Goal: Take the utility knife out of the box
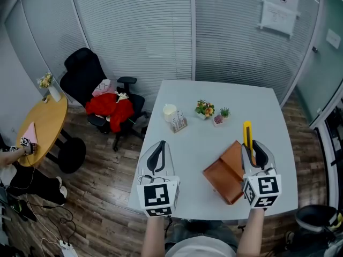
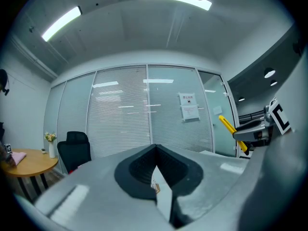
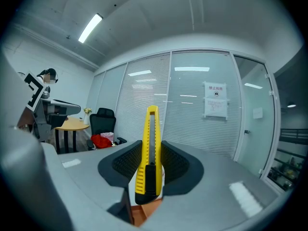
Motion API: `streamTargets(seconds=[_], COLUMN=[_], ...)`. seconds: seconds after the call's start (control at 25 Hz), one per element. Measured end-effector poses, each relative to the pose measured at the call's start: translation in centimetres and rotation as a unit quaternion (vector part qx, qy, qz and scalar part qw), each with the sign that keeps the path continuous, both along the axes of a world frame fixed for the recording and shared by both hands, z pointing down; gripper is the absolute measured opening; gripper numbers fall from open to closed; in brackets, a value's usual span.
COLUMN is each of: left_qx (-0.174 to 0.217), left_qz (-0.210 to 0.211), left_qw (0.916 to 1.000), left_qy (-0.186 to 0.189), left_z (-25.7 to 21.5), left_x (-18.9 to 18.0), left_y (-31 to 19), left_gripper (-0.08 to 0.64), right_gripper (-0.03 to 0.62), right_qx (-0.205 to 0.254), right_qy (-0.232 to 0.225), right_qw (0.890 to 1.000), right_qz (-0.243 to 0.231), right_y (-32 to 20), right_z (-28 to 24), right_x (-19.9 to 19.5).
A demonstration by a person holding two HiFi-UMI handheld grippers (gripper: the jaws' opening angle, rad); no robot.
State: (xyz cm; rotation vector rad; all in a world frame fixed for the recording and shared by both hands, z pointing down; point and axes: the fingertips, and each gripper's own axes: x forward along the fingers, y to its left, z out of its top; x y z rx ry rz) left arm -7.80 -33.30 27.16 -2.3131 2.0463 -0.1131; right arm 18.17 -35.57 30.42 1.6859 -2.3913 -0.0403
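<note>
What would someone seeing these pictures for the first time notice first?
The bright yellow utility knife stands out first, clamped in the right gripper and sticking out past its jaws, over the open brown box on the white table. Next comes the red bundle on the black office chair to the table's left. The left gripper is shut on nothing.

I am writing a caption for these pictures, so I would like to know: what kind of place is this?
Most likely an office meeting room. Glass partition walls with blinds enclose it, a black office chair stands near the white table, and a printed notice hangs on the glass.
</note>
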Motion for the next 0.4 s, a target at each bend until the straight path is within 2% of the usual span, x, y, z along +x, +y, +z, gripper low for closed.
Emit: streamTargets(seconds=[0.4], left_qx=[-0.001], left_qz=[-0.001], left_qw=[1.0000], left_qy=[-0.002], left_z=[0.37], left_x=[-0.04], left_y=[-0.39], left_gripper=[0.000], right_gripper=[0.150], right_qx=[0.002], right_qy=[0.000], right_qw=[1.000], right_qz=[0.001], right_y=[-0.29], right_z=[0.25], right_x=[-0.02])
